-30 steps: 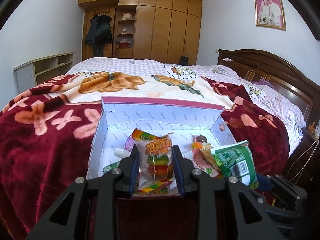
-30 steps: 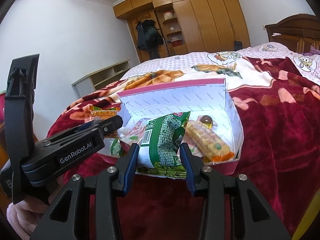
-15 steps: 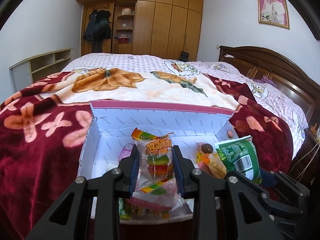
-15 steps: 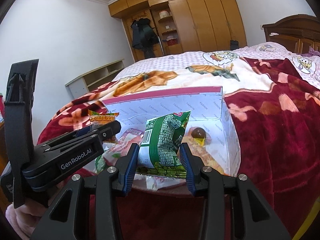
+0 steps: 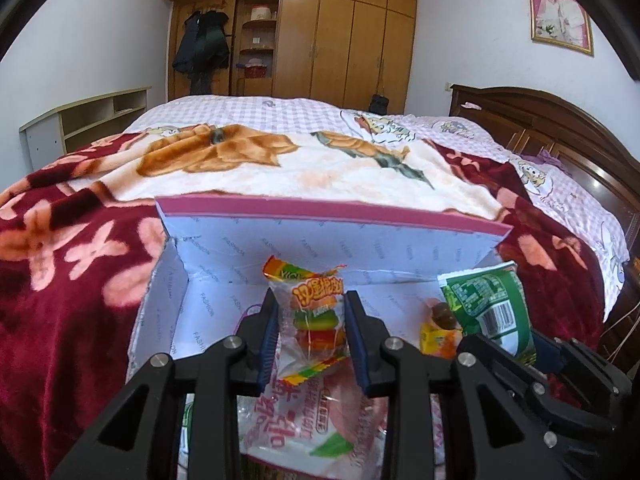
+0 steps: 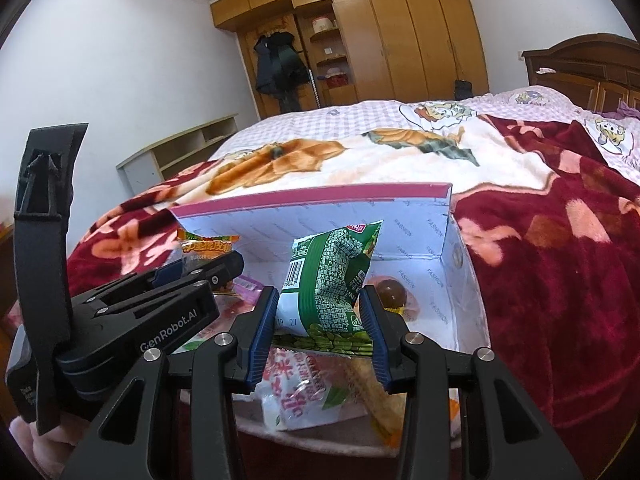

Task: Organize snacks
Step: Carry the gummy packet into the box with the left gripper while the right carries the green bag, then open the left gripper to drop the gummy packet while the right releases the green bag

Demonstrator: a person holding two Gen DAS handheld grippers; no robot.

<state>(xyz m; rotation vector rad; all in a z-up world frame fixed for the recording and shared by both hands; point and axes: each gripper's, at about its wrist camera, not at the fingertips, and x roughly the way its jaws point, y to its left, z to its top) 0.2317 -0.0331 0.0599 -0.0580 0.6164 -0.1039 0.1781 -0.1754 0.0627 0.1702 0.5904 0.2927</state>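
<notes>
Red floral blanket (image 5: 60, 280) on bed under open white box (image 5: 320, 248) with pink rim. Right gripper (image 6: 320, 320) clamped on green pea bag (image 6: 332, 280), over box's near right. Left gripper (image 5: 312, 332) clamped on burger gummy packet (image 5: 316, 312), over near left. Chocolate ball (image 6: 394, 294) lies far right inside.

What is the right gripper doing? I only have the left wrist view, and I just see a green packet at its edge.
Observer: The right gripper is shut on the green pea packet, with a blue pad on each side.
Operator: Is it over the box?
Observer: Yes. It hangs above the near part of the white box, directly over a white-and-pink packet.
Operator: Anything beside that one?
Observer: A long yellow-orange snack packet lies next to it, below the right-hand pad.
</notes>
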